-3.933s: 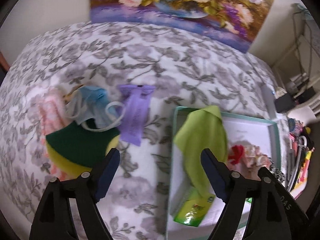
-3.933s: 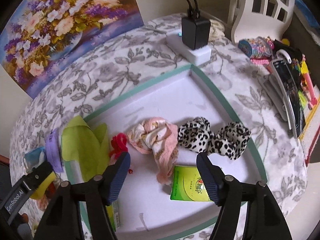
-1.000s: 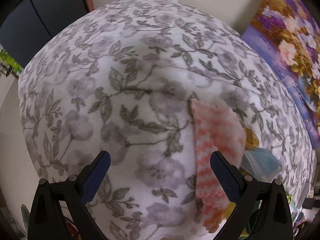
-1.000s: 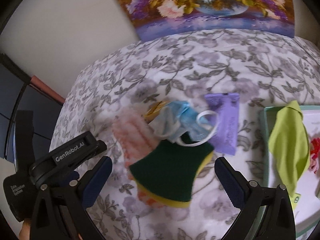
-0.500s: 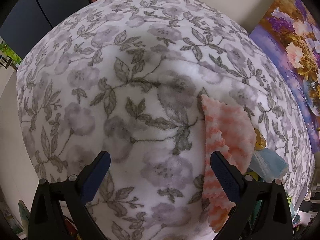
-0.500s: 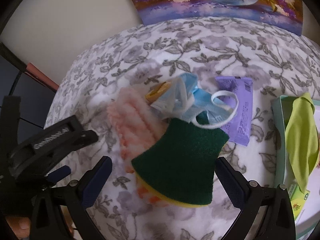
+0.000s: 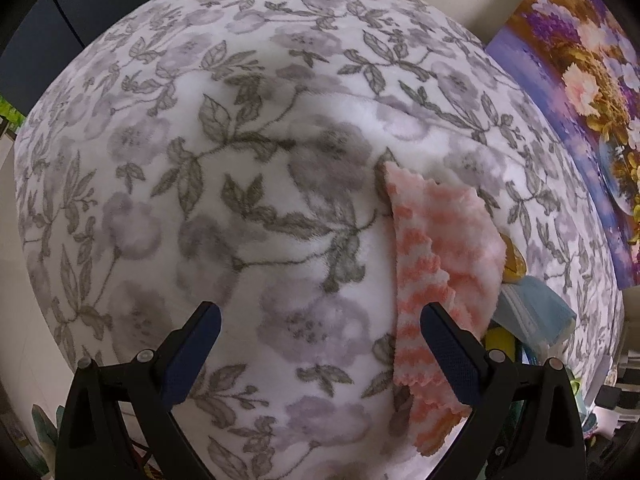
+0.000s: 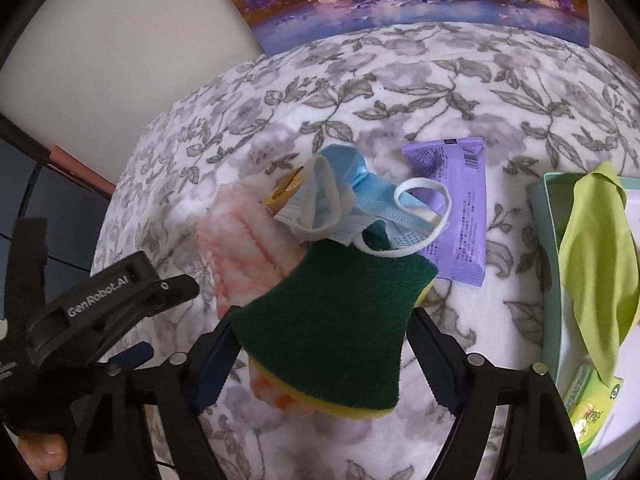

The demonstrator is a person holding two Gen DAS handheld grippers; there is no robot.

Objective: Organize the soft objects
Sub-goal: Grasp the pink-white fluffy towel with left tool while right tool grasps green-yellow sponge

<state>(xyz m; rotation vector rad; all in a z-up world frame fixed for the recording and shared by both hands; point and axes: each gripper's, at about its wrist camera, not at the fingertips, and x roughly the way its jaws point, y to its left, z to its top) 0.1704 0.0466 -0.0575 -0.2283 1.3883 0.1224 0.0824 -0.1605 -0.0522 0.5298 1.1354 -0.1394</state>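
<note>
Both jaws closing beside sponge (image 8: 328, 320); bare blanket (image 7: 240, 160) spreads leftward.

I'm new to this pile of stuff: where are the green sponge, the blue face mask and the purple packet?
green sponge (image 8: 328, 336), right wrist view, middle of its dark top.
blue face mask (image 8: 376, 204), right wrist view, pleated body.
purple packet (image 8: 464, 216), right wrist view, printed face.

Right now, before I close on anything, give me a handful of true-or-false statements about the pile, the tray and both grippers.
1. The green-topped sponge sits between the right gripper's fingers. True; its jaws are closing.
2. The left gripper is clamped on the pink striped cloth. False: it is open, with the cloth at its right finger.
3. The blue face mask lies in the tray. False: it lies on the pile, partly over the sponge.
4. A lime green cloth drapes over the tray's edge. True.
5. The purple packet lies on the floral blanket. True.
</note>
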